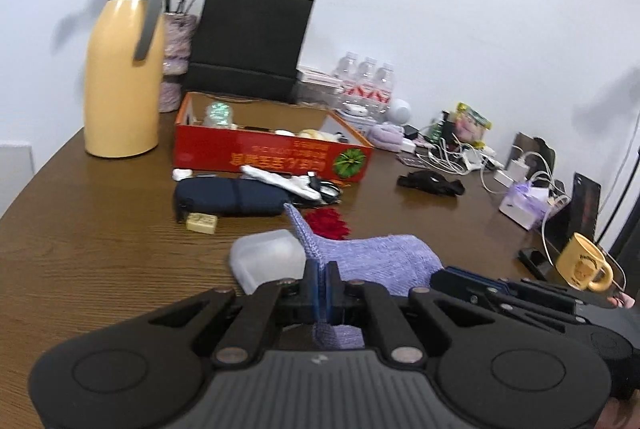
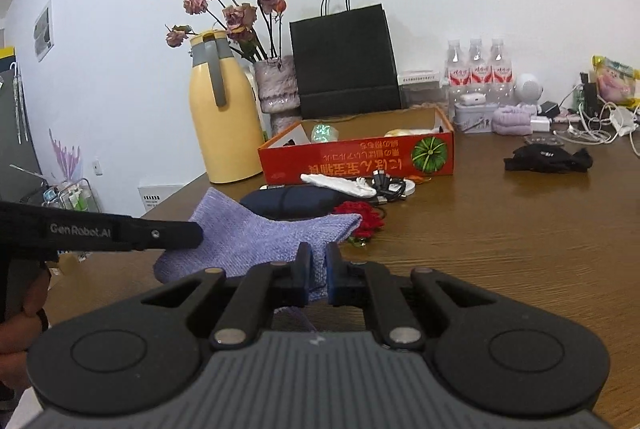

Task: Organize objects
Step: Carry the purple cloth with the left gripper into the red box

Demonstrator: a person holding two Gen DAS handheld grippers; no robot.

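The purple cloth [image 1: 372, 261] sits low in the centre of the left wrist view, held clear of the wooden bench [image 1: 100, 229] between the two tools. The left claw [image 1: 323, 285] is pressed together on one edge of it, with a fold of fabric showing below the pads. In the right wrist view the right claw [image 2: 316, 269] pinches the near edge of the same cloth at the middle of the frame, its jaws nearly closed with fabric between them.

The cloth looks like knitted or terry stuff: light, soft, and limp, so it sags between the two grips and one corner pokes up. It should not slip much, since the weave gives the pads something to bite. Edges and corners are the sensible places to take hold, well apart from each other, so it can be spread or folded flat.

Beyond it, in the upper middle of both views, stands the open red box [image 1: 272, 153], with a dark pouch [image 1: 228, 197] and a red flower [image 1: 328, 223] lying on the bench in front of it. The box seems a likely home for the cloth, though that is only a guess
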